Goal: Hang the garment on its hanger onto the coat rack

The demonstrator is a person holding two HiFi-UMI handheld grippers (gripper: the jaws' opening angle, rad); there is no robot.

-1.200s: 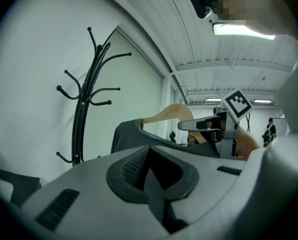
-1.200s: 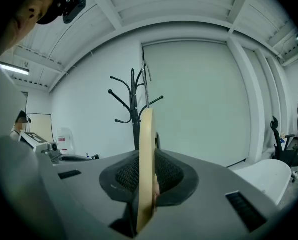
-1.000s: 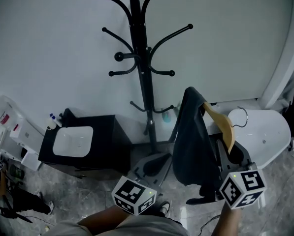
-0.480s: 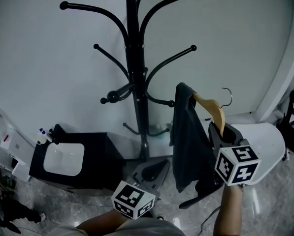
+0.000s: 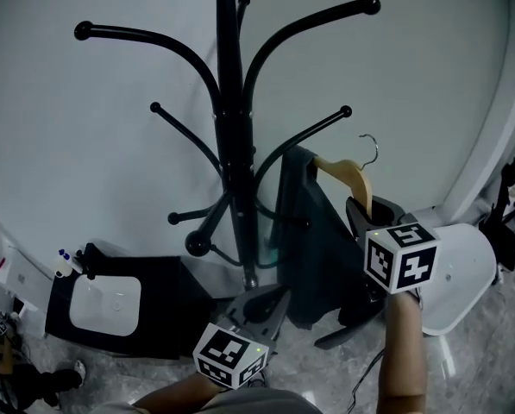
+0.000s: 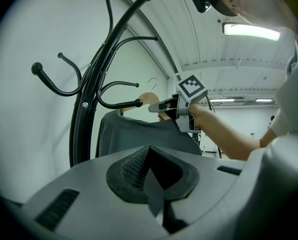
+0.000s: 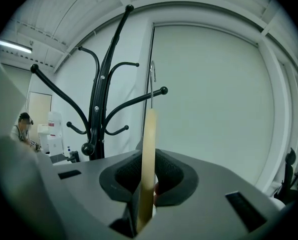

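Note:
The black coat rack (image 5: 231, 145) stands against the white wall, its curved arms spreading out near the top. A dark grey garment (image 5: 313, 240) hangs on a wooden hanger (image 5: 348, 175), whose metal hook (image 5: 371, 149) sits just right of and below a ball-tipped rack arm (image 5: 326, 123). My right gripper (image 5: 361, 218) is shut on the hanger's right end. Its own view has the hanger (image 7: 149, 154) edge-on between the jaws, the hook (image 7: 152, 79) crossing a rack arm (image 7: 163, 90). My left gripper (image 5: 261, 304) is low, shut and empty, facing the garment (image 6: 139, 139).
A black cabinet with a white basin (image 5: 115, 304) sits low at the rack's left. A white rounded object (image 5: 464, 274) lies at the lower right, with dark gear (image 5: 507, 222) by the right edge. A person (image 7: 24, 126) stands far off at the left.
My right gripper has lifted the hanger and garment up and leftward, closer to the rack's arms. The head view has tilted upward. The left gripper stays low.

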